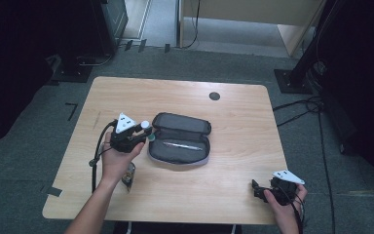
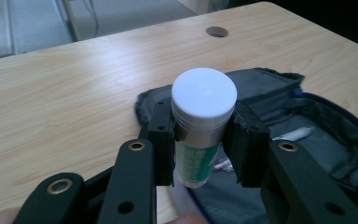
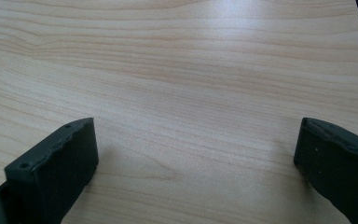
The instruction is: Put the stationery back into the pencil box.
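Note:
A small tube with a white cap and green label [image 2: 199, 126] is clamped upright between the pads of my left gripper [image 2: 204, 142]. In the high view that gripper [image 1: 146, 134] hovers at the left end of an open dark grey pencil case [image 1: 180, 139], the tube [image 1: 147, 127] at its tip. A silver pen [image 1: 181, 145] lies inside the case. The case [image 2: 307, 121] spreads behind and under the tube in the left gripper view. My right gripper [image 1: 257, 190] rests low near the table's front right corner; its jaws stand wide apart over bare wood [image 3: 196, 140].
The wooden table [image 1: 126, 92] has a round cable hole [image 1: 215, 96] at the back. A small dark object [image 1: 128, 176] lies by my left wrist. Cables and stand bases sit on the carpet around the table.

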Demonstrator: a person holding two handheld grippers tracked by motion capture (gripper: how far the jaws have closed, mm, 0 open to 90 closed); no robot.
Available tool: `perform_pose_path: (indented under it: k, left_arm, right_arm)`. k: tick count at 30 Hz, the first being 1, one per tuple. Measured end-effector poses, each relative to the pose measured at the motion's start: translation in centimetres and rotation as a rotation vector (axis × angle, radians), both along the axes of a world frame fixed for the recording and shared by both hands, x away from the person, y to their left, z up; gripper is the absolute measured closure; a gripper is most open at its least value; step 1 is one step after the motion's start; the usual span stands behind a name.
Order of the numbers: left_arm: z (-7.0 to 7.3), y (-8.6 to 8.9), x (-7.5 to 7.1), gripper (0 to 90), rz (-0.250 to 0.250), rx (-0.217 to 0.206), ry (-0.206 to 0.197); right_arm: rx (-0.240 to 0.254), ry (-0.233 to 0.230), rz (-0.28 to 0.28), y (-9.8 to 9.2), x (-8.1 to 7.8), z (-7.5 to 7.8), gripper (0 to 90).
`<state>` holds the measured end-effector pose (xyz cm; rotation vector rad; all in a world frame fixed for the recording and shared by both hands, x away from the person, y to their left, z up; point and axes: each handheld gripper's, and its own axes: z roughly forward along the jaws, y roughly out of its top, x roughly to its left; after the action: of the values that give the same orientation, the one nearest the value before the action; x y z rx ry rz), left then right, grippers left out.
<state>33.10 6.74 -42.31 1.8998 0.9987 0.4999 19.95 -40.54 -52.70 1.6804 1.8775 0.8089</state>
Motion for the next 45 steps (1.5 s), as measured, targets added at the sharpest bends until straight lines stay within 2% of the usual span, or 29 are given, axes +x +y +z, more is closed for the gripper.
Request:
perform_pose_path:
  k: [11,19,22,29,34,38,45]
  left_arm:
    - [-1.2,-4.5,-0.1,66.4,-0.091,0.000,0.028]
    - [-2.1,-7.0,-0.3,66.4,-0.142,-0.014,0.051]
    - [-2.6,-8.0,-0.4,66.3,-0.165,-0.006,0.068]
    - [-3.7,-9.9,-0.6,66.3,-0.192,-0.015,0.082]
    - [-4.3,-10.2,-0.7,65.9,-0.209,0.000,0.094]
    - [-4.5,-9.5,-0.7,63.2,-0.196,-0.005,0.104]
    - [-4.1,-8.3,-0.7,60.0,-0.201,-0.022,0.114]
  right_arm:
    - [0.002,0.000,0.001,0.0,0.0,0.0,0.0]
    - [0.001,0.000,0.001,0.0,0.0,0.0,0.0]
    - [0.001,-0.001,0.005,0.0,-0.1,0.0,0.0]
    - [0.003,0.000,0.003,0.0,-0.1,0.0,0.0]
    - [0.003,0.001,0.003,0.0,-0.1,0.0,0.0]
    - [0.002,-0.001,0.006,0.0,-0.1,0.0,0.0]
    - [0.000,-0.002,0.007,0.0,-0.1,0.0,0.0]
